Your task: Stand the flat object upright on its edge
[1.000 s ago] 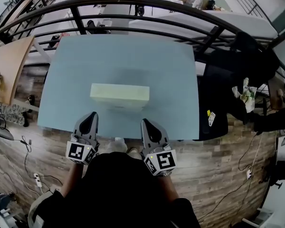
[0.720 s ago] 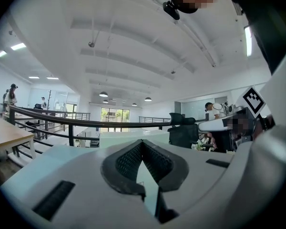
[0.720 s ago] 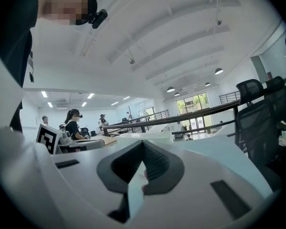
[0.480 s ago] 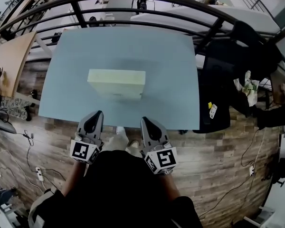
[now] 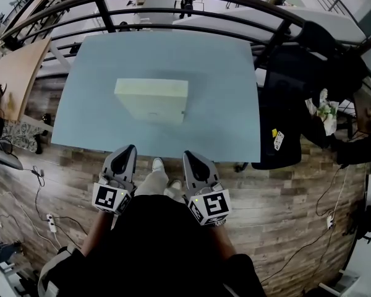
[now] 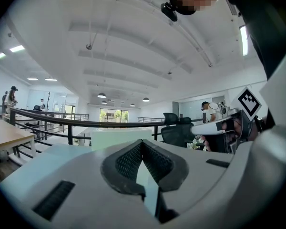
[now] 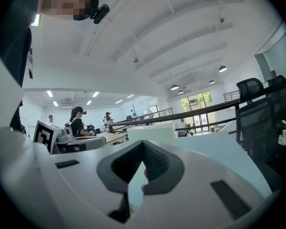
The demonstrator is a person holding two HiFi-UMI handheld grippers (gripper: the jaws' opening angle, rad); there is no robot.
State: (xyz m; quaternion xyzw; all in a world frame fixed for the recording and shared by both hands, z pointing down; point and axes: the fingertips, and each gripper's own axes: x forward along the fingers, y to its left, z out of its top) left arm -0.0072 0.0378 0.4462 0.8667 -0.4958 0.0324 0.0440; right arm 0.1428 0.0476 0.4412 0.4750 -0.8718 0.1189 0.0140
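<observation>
Pictured from the head view, a pale box [image 5: 151, 101] is set on the light-blue table [image 5: 222, 79], a little toward 9 o'clock of the tabletop's middle and well apart from both claws. The left gripper [image 5: 127, 148] and the right gripper [image 5: 190, 155] are held side by side at the table's near edge, at 6 o'clock of the box. Each is clenched, tips together, with nothing caught between the pads.

From either claw the box is found at roughly 12 o'clock, straight ahead across bare tabletop. Its long axis is laid from 9 to 3 o'clock, crosswise to the line of approach, so a broad side rather than an end is presented to both claws. The box's middle is placed nearer the left gripper's line, and the left is judged the closer of the two, though only slightly.

A narrow upper strip and a wider near face are shown. Whether the box is already stood on its long edge or lies flat cannot be settled. Any reach is judged to call for opened jaws and a move toward 12 o'clock.
</observation>
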